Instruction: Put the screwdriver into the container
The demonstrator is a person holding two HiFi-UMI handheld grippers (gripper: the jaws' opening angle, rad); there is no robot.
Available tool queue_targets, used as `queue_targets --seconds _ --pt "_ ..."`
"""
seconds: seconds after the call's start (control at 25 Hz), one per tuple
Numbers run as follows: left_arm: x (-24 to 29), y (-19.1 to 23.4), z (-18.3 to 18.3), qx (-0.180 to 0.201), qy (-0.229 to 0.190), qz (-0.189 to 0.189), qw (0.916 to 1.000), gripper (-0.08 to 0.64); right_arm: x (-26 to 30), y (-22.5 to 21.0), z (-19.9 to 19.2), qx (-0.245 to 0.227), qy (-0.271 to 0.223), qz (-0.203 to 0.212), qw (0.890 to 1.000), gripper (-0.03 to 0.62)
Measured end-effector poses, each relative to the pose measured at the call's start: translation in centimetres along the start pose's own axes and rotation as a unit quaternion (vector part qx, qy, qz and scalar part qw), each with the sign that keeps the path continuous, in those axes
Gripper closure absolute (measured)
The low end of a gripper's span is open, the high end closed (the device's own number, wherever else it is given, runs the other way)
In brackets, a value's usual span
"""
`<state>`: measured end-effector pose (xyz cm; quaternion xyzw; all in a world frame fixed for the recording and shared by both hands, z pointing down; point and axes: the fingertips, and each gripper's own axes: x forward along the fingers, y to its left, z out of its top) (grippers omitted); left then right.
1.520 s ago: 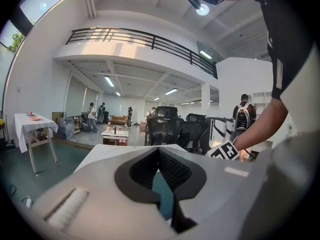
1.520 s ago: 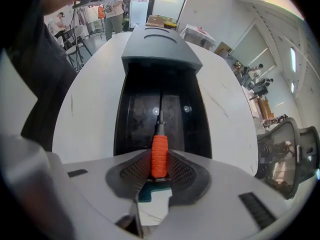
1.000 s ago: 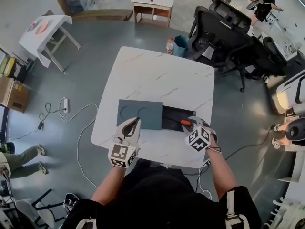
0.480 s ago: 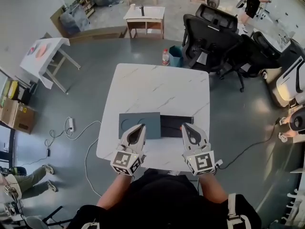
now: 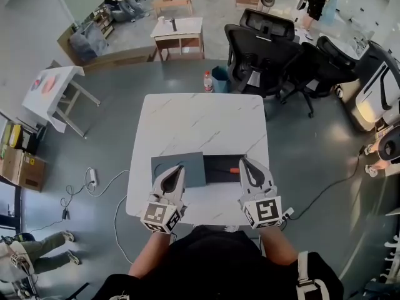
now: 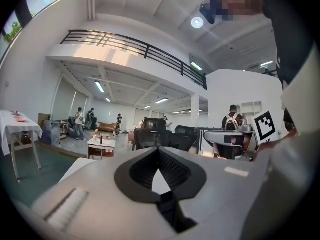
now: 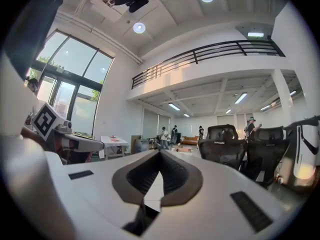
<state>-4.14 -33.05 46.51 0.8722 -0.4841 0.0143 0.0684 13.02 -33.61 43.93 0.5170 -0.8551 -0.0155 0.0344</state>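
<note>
The screwdriver (image 5: 229,170), with an orange handle, lies inside the dark open container (image 5: 219,168) on the white marble table (image 5: 200,124). A grey lid (image 5: 187,164) covers the container's left half. My left gripper (image 5: 177,167) is held over the lid's near edge, jaws shut and empty. My right gripper (image 5: 245,162) hovers over the container's right end, jaws shut with nothing between them. Both gripper views look level across the room, each showing its tips closed together, the left gripper (image 6: 159,151) and the right gripper (image 7: 160,154).
Black office chairs (image 5: 262,42) crowd behind the table's far right. A water bottle (image 5: 205,81) and a blue bin (image 5: 219,79) stand on the floor at the far edge. Small tables (image 5: 178,30) stand farther back. Cables (image 5: 103,183) trail on the floor at left.
My right gripper let go of the screwdriver, drew back toward me and shut empty. The screwdriver now lies in the container. The head view has tilted up.
</note>
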Motion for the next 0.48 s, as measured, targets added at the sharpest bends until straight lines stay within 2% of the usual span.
queue_targets --seconds 0.48 --pt "0.3 -0.6 0.6 0.012 -0.007 -0.006 0.9999 0.551 -0.4 0.3 1.2 -0.057 -0.008 -0.005 0.998 0.586"
